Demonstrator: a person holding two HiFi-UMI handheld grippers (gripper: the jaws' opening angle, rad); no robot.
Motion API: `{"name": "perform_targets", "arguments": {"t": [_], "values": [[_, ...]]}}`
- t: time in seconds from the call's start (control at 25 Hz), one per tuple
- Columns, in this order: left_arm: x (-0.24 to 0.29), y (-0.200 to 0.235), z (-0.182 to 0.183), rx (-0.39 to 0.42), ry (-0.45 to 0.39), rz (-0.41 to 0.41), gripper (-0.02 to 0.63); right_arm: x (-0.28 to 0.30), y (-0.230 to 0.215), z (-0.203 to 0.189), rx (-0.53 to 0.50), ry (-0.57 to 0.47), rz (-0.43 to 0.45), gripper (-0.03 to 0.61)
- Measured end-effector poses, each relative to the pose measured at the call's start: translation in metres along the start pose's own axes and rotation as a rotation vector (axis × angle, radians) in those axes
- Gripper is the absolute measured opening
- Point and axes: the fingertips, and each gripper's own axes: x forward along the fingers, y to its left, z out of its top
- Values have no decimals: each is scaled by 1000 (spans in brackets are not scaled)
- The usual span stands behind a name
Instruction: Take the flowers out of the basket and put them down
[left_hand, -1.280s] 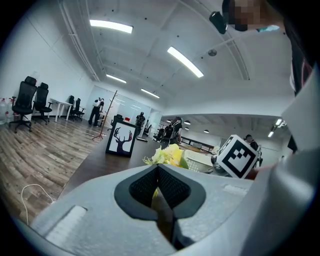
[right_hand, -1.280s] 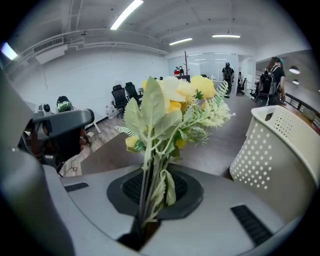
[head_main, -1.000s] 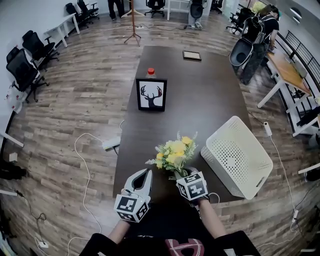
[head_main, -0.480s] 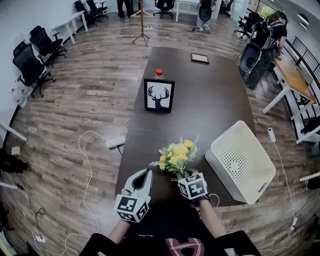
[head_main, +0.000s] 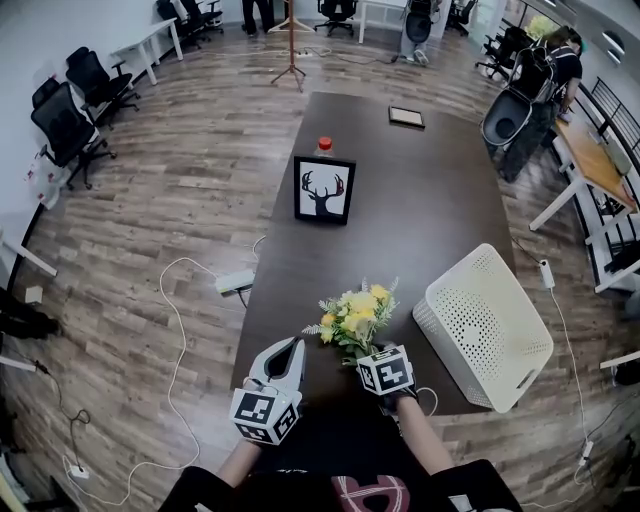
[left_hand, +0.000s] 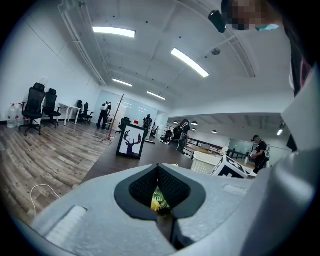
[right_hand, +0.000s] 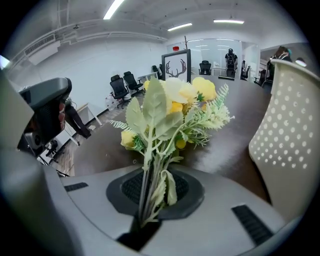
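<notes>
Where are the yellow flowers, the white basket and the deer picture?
yellow flowers (head_main: 352, 312): head view, on the yellow blooms.
white basket (head_main: 485, 325): head view, on its perforated wall.
deer picture (head_main: 324, 191): head view, on the middle of the framed print.

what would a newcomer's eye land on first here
The yellow flowers come first, their stems clamped in the right gripper over the near end of the dark table. Next are the white perforated basket on the table just to their right, and the framed deer picture standing upright farther up the table.
</notes>
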Motion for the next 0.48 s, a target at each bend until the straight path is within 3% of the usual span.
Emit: {"name": "perform_targets", "arguments": {"t": [0.48], "values": [[0,1,1,8,1,13,8,8,-10,6,76,-29,19,64]]}}
